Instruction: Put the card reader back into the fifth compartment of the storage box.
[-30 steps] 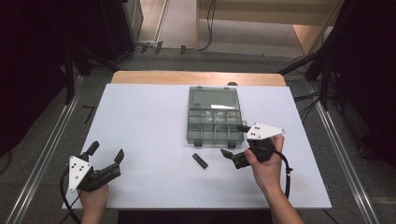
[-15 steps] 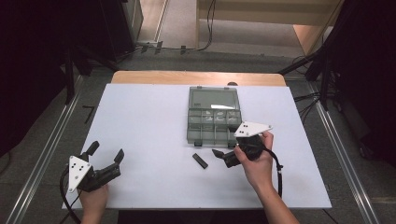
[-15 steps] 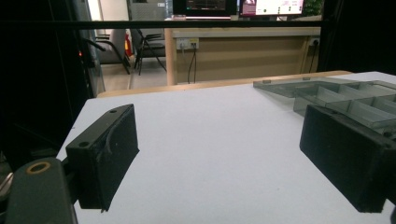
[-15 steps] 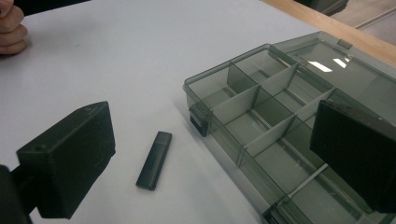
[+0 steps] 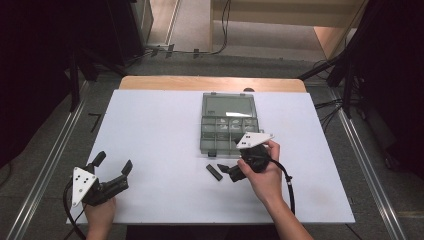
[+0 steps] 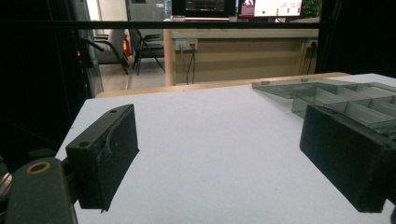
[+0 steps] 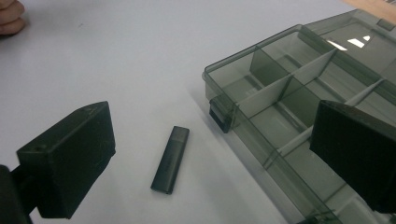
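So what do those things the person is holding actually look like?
Each hand-held gripper, left and right, is black, with two blocky rectangular jaws and a pale grey three-cornered plate on top carrying small dark dots. A black cable trails from the right one along the forearm. The forearms are bare, with no sleeves visible.

Black grippers, blocky fingers (image 7: pixel 70 158), white three-cornered plates (image 5: pixel 81 184)

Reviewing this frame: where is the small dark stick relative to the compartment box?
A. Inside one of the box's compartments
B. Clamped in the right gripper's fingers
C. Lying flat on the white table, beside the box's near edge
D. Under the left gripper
C: the small dark stick lies flat on the white table just outside the compartment box, with the open right gripper held above it.
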A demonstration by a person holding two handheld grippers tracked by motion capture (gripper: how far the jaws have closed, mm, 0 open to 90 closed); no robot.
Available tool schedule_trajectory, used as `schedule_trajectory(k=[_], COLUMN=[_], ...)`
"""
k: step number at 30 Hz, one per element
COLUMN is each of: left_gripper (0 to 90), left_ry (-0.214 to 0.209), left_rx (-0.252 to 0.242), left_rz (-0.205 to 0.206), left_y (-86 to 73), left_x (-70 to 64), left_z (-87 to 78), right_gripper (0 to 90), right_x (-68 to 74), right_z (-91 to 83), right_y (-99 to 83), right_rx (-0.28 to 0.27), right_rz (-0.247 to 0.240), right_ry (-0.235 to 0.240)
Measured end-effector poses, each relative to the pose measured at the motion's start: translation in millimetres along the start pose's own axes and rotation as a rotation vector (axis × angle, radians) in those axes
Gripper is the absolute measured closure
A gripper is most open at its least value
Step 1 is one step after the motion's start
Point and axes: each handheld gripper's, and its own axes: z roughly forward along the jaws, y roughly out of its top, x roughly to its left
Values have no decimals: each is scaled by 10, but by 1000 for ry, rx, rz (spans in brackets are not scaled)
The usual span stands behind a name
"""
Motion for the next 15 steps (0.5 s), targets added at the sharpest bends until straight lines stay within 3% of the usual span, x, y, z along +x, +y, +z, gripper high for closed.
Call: schedule_trajectory(k=[6,8,10,15], left_gripper=[116,116,116,116], left_ry=[-2,-3,-4,-3], left_rx=[1,1,2,2], left_rz=[1,1,1,0], left_y=[0,0,1,1], left_x=[-1,1,2,1], left_z=[0,-1,-2,-1], right_gripper=[0,125,126,127], right_x=[48,58,68,86], right_z=[102,124,147,218], right_y=[1,-4,-10,-29], right_rx=[47,53,68,100], right_rz=[-2,4,6,8], right_ry=[4,-16,-23,18])
